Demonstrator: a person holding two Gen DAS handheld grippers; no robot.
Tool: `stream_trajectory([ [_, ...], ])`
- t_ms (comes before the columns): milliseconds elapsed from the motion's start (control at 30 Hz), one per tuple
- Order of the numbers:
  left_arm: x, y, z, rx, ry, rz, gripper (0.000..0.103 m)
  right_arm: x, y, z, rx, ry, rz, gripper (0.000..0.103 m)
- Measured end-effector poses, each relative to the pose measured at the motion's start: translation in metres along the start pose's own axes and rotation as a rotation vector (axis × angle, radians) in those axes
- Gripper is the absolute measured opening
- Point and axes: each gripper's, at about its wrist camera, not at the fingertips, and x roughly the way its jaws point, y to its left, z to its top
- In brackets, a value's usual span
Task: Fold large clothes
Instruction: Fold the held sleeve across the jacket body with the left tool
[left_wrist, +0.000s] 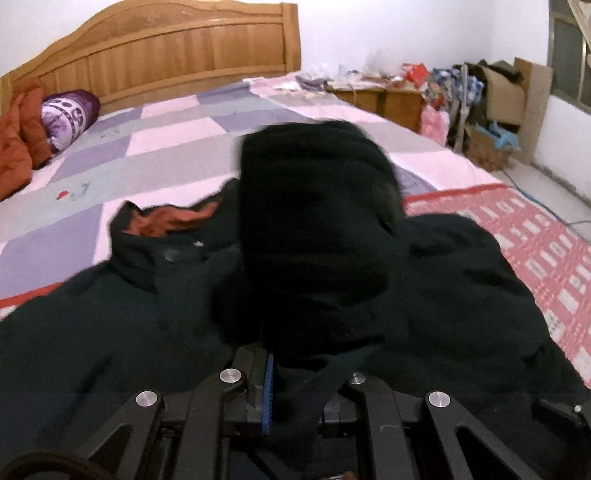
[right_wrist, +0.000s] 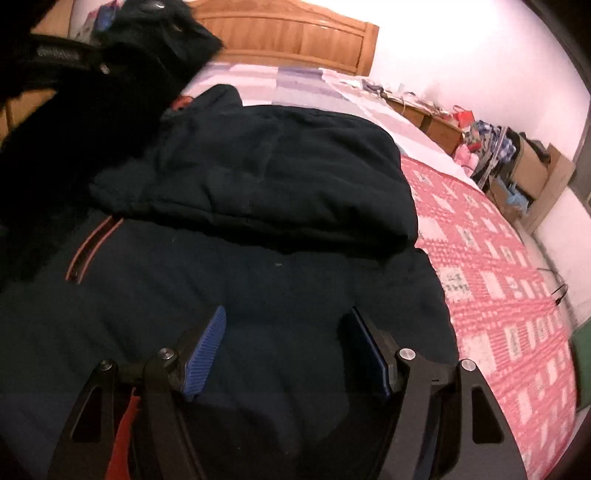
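Note:
A large dark navy padded jacket (right_wrist: 258, 177) lies spread on the bed, with an orange lining showing at its collar (left_wrist: 170, 221). My left gripper (left_wrist: 295, 387) is shut on a dark sleeve (left_wrist: 314, 221) of the jacket and holds it lifted and blurred above the jacket body. My right gripper (right_wrist: 288, 354) is open and empty, its blue pads (right_wrist: 207, 350) just above the jacket's lower part. One sleeve lies folded across the jacket's chest in the right wrist view. The lifted sleeve and left gripper show dark at the top left of the right wrist view (right_wrist: 122, 55).
The bed has a purple-and-pink checked sheet (left_wrist: 166, 140) and a red patterned blanket (right_wrist: 498, 280) to the right. A wooden headboard (left_wrist: 166, 55) stands behind. An orange garment (left_wrist: 18, 147) and a purple pillow (left_wrist: 70, 114) lie at far left. Cluttered nightstands and boxes (left_wrist: 491, 99) stand at right.

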Motion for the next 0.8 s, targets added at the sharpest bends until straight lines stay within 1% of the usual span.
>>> stream_trajectory([
  [67,0.006,-0.007,-0.003,-0.005,0.016,0.011,0.011,-0.001,-0.001,-0.003,0.002,-0.003,0.005,0.072],
  [167,0.019,-0.016,-0.006,0.000,0.048,0.025,0.014,0.002,-0.010,-0.006,0.040,0.000,0.054,0.072],
  [233,0.026,-0.027,-0.009,0.025,0.066,0.039,0.025,0.004,-0.013,-0.004,0.049,0.002,0.067,0.072],
  [267,0.029,-0.032,-0.010,0.031,0.073,0.039,0.027,0.005,-0.012,-0.005,0.049,0.001,0.068,0.072],
  [300,0.028,-0.036,-0.010,0.034,0.081,0.042,0.032,0.005,-0.012,-0.005,0.049,0.001,0.069,0.072],
  [367,0.031,-0.043,-0.009,0.037,0.084,0.044,0.043,0.006,-0.011,-0.004,0.050,0.001,0.071,0.072],
  [400,0.027,-0.047,-0.007,0.027,0.076,0.003,0.064,0.005,-0.010,-0.005,0.051,0.001,0.073,0.072],
  [433,0.025,-0.048,-0.006,0.018,0.065,-0.034,0.077,0.005,-0.010,-0.005,0.052,0.001,0.075,0.072],
  [467,0.018,-0.053,-0.005,0.022,0.042,-0.064,0.080,0.005,-0.010,-0.006,0.053,0.001,0.077,0.072],
  [500,0.012,-0.061,-0.003,0.056,0.027,-0.069,0.080,0.004,-0.010,-0.005,0.053,0.002,0.078,0.072],
  [567,0.000,-0.069,-0.003,0.083,-0.003,-0.084,0.080,0.005,-0.012,-0.005,0.056,0.002,0.082,0.072],
  [600,-0.010,-0.066,-0.004,0.076,-0.024,-0.089,0.080,0.005,-0.011,-0.004,0.057,0.003,0.082,0.072],
  [667,-0.023,-0.055,-0.007,0.049,-0.052,-0.069,0.080,0.007,-0.011,-0.002,0.054,0.003,0.080,0.072],
  [700,-0.030,-0.045,-0.010,0.033,-0.064,-0.046,0.080,0.007,-0.011,-0.002,0.054,0.003,0.080,0.072],
  [767,-0.045,-0.013,-0.018,-0.015,-0.093,0.052,0.081,0.007,-0.012,-0.002,0.053,0.003,0.080,0.072],
  [800,-0.054,0.008,-0.025,-0.047,-0.106,0.123,0.083,0.007,-0.011,-0.002,0.052,0.003,0.078,0.072],
])
